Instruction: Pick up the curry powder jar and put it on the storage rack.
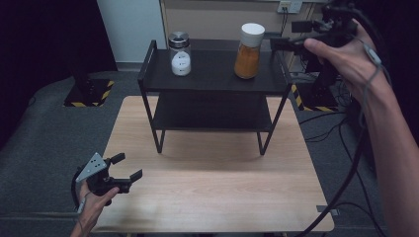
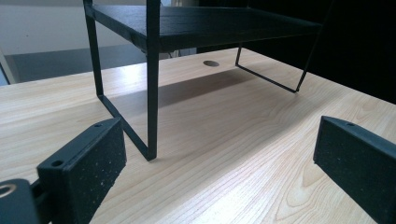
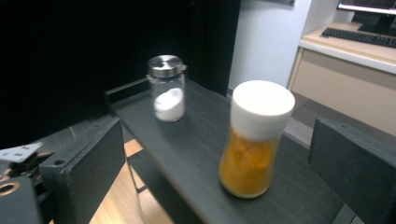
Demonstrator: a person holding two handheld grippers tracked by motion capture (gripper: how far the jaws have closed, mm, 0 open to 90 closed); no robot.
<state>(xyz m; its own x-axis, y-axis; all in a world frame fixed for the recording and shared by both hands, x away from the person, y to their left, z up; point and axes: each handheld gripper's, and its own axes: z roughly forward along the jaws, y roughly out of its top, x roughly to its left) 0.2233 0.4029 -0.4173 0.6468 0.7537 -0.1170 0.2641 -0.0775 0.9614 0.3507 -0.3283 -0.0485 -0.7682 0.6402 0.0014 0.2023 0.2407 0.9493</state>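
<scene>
1. My left gripper (image 1: 124, 167) rests at the near left corner of the pale wooden table (image 1: 212, 197), jaws apart, empty.
2. My right gripper (image 3: 217, 154), jaws apart, approaches the white-capped jar of orange powder (image 3: 252, 140) at the right end of the black metal shelf's (image 1: 212, 79) top; next I'd close around it.
3. The steel-lidded glass jar of white powder (image 3: 168, 88) stands well clear, farther left.

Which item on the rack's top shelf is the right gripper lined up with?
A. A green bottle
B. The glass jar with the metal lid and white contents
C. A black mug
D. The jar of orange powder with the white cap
D: in the right gripper view the jar of orange powder stands between the open jaws of the right gripper, while the metal-lidded glass jar sits farther back on the top shelf.
</scene>
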